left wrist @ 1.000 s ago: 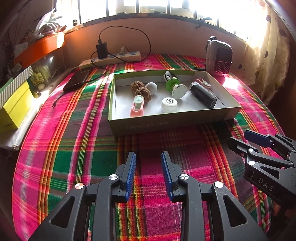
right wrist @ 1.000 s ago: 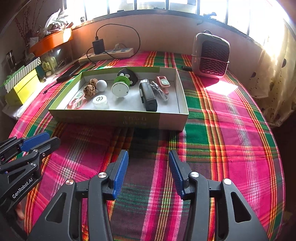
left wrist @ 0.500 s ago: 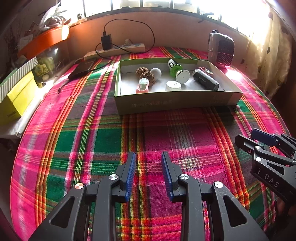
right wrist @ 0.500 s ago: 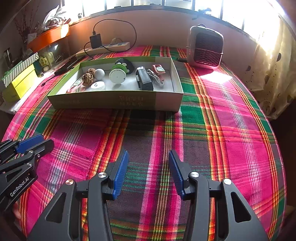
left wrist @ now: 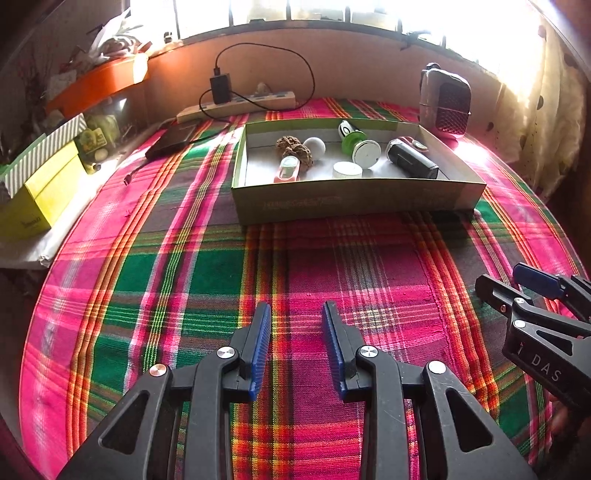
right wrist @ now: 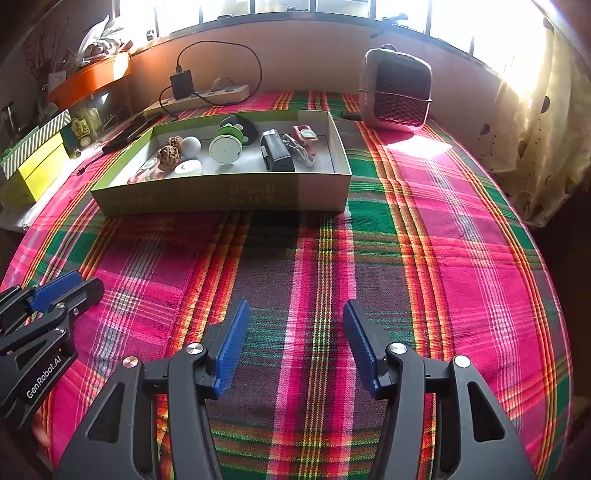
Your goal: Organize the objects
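Glaring window [left wrist: 332, 13] behind plaid cloth [left wrist: 184, 280] w/ box [left wrist: 354, 201]

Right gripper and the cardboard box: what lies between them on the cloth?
Nothing: in the right wrist view only bare plaid tablecloth lies between the opening, empty right gripper and the cardboard box.

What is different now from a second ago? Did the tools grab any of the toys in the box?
No, nothing was grabbed. Both views sit farther back from the box than before. The right tool is opening its jaws wider, with nothing between them. The left tool stayed open and empty. The white ball, green spool and black case lie in the box as before.
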Tool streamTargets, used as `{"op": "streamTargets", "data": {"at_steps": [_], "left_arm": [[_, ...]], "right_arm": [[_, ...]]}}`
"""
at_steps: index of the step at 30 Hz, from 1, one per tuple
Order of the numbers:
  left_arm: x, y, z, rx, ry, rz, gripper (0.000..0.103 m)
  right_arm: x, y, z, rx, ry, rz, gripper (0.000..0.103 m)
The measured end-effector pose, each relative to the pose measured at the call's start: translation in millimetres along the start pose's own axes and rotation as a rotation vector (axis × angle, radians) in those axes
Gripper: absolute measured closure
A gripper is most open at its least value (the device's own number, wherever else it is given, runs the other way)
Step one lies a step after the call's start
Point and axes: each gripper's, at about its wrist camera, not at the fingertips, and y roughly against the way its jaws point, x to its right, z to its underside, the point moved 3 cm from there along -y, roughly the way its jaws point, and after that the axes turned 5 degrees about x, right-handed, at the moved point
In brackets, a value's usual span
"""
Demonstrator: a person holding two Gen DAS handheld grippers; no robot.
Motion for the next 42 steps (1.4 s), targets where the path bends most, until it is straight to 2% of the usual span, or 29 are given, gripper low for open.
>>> {"op": "streamTargets", "data": {"at_steps": [42], "left_arm": [[-0.8, 0.3, 1.0, 0.002, 0.012, 0.005, 0.076]], "right_arm": [[1.5, 2.3, 3.7, 0.0, -0.021, 0.01, 0.043]]}}
